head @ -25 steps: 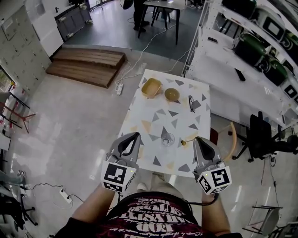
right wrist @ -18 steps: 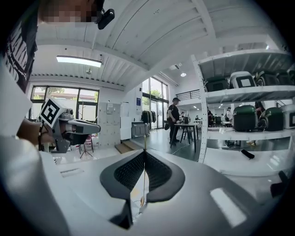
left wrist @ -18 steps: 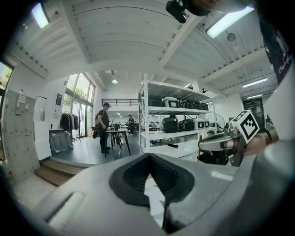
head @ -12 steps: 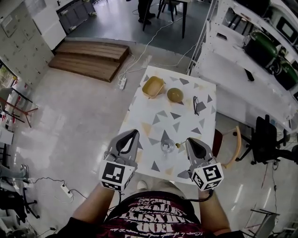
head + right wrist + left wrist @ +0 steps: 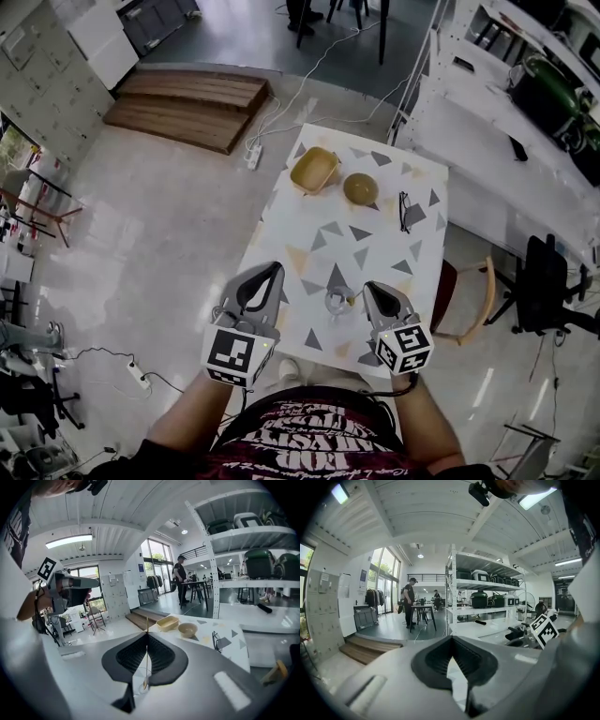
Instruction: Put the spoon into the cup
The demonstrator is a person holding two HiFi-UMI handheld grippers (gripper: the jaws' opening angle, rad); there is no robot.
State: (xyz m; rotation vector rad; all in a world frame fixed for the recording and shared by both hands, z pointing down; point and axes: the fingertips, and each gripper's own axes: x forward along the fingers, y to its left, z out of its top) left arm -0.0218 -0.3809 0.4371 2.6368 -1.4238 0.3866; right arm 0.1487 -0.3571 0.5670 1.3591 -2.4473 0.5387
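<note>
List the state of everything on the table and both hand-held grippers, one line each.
Left hand-held gripper: shut, empty.
Right hand-held gripper: shut on spoon.
Spoon: held upright, bowl end down, over the cup's mouth; not released.
Cup: upright on the table, clear glass.
Bowl: upright, looks empty.
Yellow tray: upright, looks empty.
Glasses: lying on the table; folded or open, can't tell.

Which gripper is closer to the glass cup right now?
Right. The right gripper sits just right of the cup; the left gripper hangs farther off to its left.
</note>
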